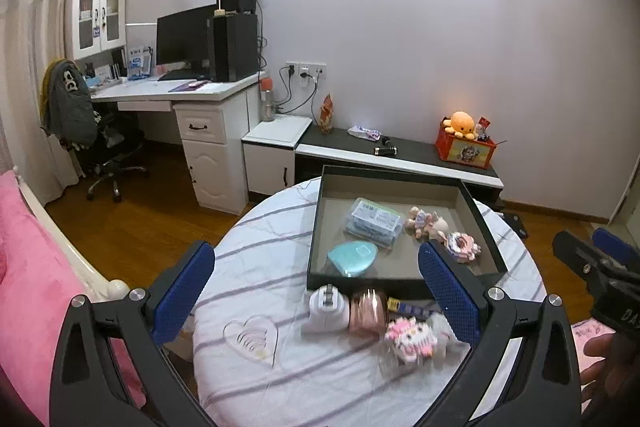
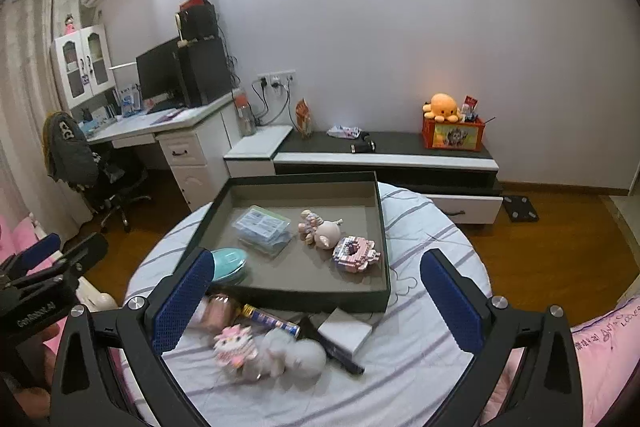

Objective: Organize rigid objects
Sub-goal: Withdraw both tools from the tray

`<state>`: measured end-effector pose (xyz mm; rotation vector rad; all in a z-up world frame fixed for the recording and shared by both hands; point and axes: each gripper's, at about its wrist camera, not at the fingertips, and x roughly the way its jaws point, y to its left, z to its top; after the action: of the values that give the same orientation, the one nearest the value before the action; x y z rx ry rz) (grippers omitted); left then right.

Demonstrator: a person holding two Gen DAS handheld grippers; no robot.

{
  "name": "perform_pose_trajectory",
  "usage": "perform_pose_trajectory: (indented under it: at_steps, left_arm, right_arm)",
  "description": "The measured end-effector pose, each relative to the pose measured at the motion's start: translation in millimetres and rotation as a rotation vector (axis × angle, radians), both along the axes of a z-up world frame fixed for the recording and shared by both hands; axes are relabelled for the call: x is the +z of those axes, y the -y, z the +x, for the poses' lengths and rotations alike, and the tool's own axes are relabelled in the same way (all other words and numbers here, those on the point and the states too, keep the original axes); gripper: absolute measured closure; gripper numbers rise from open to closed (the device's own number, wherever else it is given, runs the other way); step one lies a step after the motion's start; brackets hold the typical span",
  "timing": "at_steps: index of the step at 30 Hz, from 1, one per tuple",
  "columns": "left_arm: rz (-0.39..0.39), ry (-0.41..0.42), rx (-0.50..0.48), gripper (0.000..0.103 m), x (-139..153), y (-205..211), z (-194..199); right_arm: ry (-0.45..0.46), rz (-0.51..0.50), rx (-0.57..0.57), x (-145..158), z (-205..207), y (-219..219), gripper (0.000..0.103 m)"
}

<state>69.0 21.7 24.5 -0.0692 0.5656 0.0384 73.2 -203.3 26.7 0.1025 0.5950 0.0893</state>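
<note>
The black tray (image 2: 384,227) holds four items, including a clear packet (image 2: 262,229).

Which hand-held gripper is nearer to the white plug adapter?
Left. The left hand-held gripper has the white plug adapter between its fingers; the right hand-held gripper sits farther right.

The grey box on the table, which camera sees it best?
The right wrist view. There the grey box lies in plain sight in front of the tray, beside the white plush. In the left wrist view I cannot find it; the left hand-held gripper's right finger covers that spot.
</note>
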Motion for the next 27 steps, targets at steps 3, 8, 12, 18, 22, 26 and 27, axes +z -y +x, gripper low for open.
perform_pose_trajectory:
  at_steps: [3,8,12,18,22,26,27]
  left_arm:
    - [0.004,0.005,0.006,0.0,-3,1,-21]
    - [-0.011,-0.001,0.01,0.0,-16,0,-50]
    - [-0.012,-0.013,0.007,0.0,-26,1,-65]
    - [-0.014,-0.03,0.003,0.0,-35,3,-75]
    - [-0.004,-0.027,0.005,0.0,-35,4,-79]
    - [-0.005,-0.029,0.008,0.0,-35,5,-80]
    - [-0.007,-0.03,0.009,0.0,-36,4,-80]
  right_arm:
    - [0.024,0.006,0.003,5,-24,-2,0.0]
    - [0.033,0.029,-0.006,0,-60,-1,0.0]
    - [0.011,0.021,-0.016,-14,-83,3,0.0]
    - [-0.036,0.028,-0.042,-31,-95,11,0.0]
    - [-0.034,0.025,-0.038,-32,-97,10,0.0]
    - [-0.03,0.019,-0.027,-31,-100,7,0.0]
    - [-0.031,0.019,-0.025,-30,-100,6,0.0]
